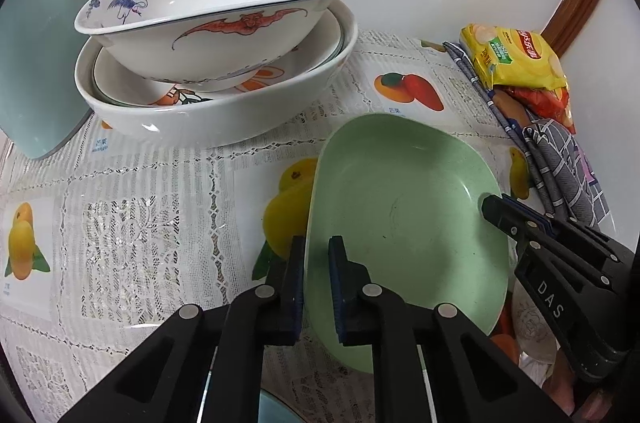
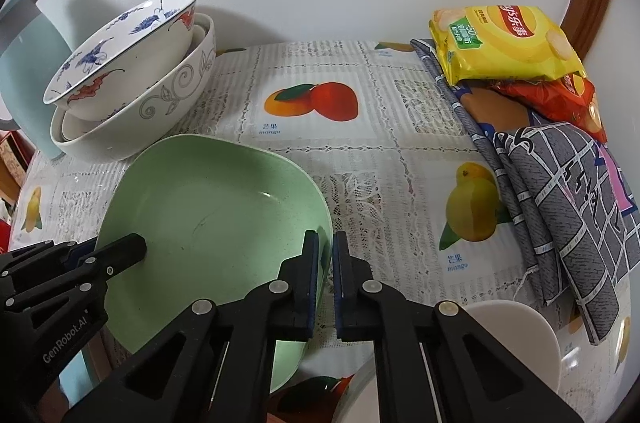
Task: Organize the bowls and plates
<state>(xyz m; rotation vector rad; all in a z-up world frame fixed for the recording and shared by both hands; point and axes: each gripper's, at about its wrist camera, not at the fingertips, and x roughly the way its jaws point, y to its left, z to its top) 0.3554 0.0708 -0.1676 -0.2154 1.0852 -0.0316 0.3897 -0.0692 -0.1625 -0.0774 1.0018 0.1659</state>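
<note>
1. Left hand-held gripper (image 1: 316, 263) was clamped on the left rim of the green dish (image 1: 404, 223); one pad sat outside the wall, one inside.
2. Right hand-held gripper (image 2: 326, 259) was clamped on the right rim of the same green dish, pads either side of the wall.
3. No earlier frame to compare; both sets of jaws stood nearly together with only the dish wall between them.
4. Green dish was on the near-centre part of the bench (image 2: 400, 159), tilted, held at opposite rims. Whether its base still touched the cloth, can't tell.
5. Bowl stack sat far left on the bench, well apart from the green dish: crane-pattern bowl (image 1: 216, 7) on top, leaning, nested in a fruit-print bowl (image 1: 280, 71), all inside a wide white bowl (image 1: 208, 123).
6. Pale blue jug (image 2: 24, 71) stood just left of the stack, against the wall.
7. Far right: yellow chip bag (image 2: 504, 43) lay on an orange-red packet (image 2: 560, 99), both on a folded grey checked cloth (image 2: 560, 191).
8. White bowl rim (image 2: 520, 335) showed at near right in the right wrist view, partly hidden behind the gripper.
9. Bench carried a lace-and-mango print cover.
</note>
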